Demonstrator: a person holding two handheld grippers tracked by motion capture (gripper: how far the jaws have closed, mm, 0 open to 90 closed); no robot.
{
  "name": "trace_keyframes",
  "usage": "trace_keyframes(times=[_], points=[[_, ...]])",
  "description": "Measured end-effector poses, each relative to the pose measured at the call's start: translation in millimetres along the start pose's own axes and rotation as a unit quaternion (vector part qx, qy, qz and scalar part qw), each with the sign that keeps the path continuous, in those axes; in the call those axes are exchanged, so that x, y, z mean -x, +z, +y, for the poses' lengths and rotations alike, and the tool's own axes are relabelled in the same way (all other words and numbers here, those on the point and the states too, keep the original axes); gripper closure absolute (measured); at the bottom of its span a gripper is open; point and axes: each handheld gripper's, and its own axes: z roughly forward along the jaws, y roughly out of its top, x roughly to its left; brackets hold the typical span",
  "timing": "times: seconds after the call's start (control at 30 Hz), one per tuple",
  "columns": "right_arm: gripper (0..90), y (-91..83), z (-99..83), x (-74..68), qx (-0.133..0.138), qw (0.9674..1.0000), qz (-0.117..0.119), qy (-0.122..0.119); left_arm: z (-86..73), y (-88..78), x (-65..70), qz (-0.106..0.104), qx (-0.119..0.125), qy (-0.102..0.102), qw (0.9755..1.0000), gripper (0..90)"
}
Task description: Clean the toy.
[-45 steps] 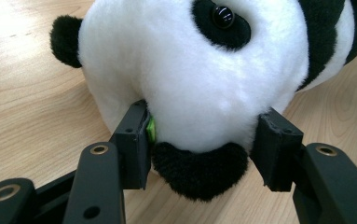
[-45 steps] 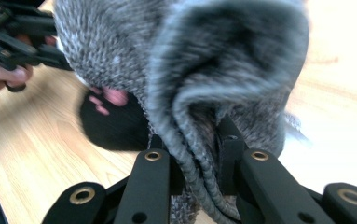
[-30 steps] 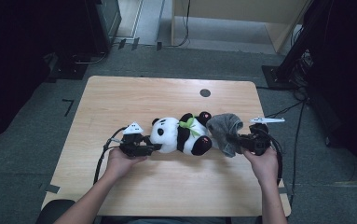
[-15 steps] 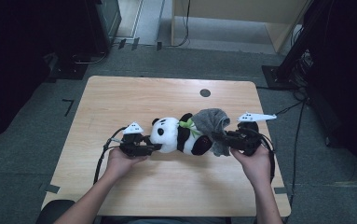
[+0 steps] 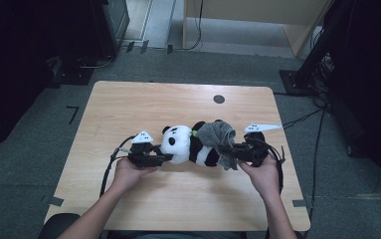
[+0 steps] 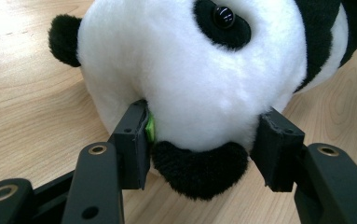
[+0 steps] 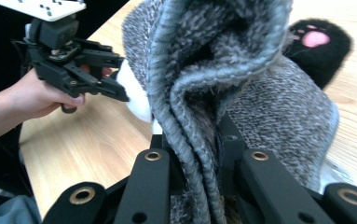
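Bare table [image 5: 178, 102] beyond panda [image 5: 185, 144]

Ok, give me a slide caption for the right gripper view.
Right gripper shut on a grey knitted cloth draped over a toy panda; left gripper holds the panda's head.

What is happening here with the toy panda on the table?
A person works at a wooden table with a hand-held gripper in each hand. The left hand-held gripper clamps the head of a plush panda that lies on its side. The right hand-held gripper is shut on the ribbed edge of a grey knit garment, draped over the panda's lower body.
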Motion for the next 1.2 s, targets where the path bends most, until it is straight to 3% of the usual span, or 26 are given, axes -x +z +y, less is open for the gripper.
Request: trace_keyframes(times=[0.17, 0.47, 0.63, 0.73, 0.87, 1.03, 1.2], points=[[79.5, -3.4, -3.8, 11.6, -0.003, 0.9996, -0.027, 0.013, -0.1, -0.1, -0.3, 0.0, 0.0, 0.001, 1.0, 44.9], [79.5, 4.9, -13.2, 33.2, -0.039, 0.9968, -0.062, 0.032, 0.3, -0.5, -1.5, -0.001, -0.001, -0.01, 0.9999, 44.3], [79.5, -12.1, -16.0, 44.9, -0.019, 0.995, -0.082, 0.055, 0.4, -0.5, -1.4, 0.0, -0.001, -0.009, 1.0, 44.2], [79.5, -23.6, -11.6, 45.2, 0.007, 0.9954, -0.075, 0.06, 0.4, -0.3, 0.4, 0.005, -0.004, -0.001, 1.0, 44.3], [79.5, -30.5, 2.5, 26.4, 0.028, 0.9968, -0.067, 0.035, 0.4, -0.1, 0.6, 0.006, -0.003, 0.0, 1.0, 44.4], [79.5, -30.1, 22.7, -16.9, 0.05, 0.9974, -0.046, -0.023, 0.3, 0.1, 0.8, 0.007, -0.002, 0.0, 1.0, 44.5], [79.5, -10.1, 35.0, -54.9, 0.046, 0.9957, -0.018, -0.078, 0.1, 0.0, 1.1, 0.007, -0.003, 0.001, 1.0, 44.6]])
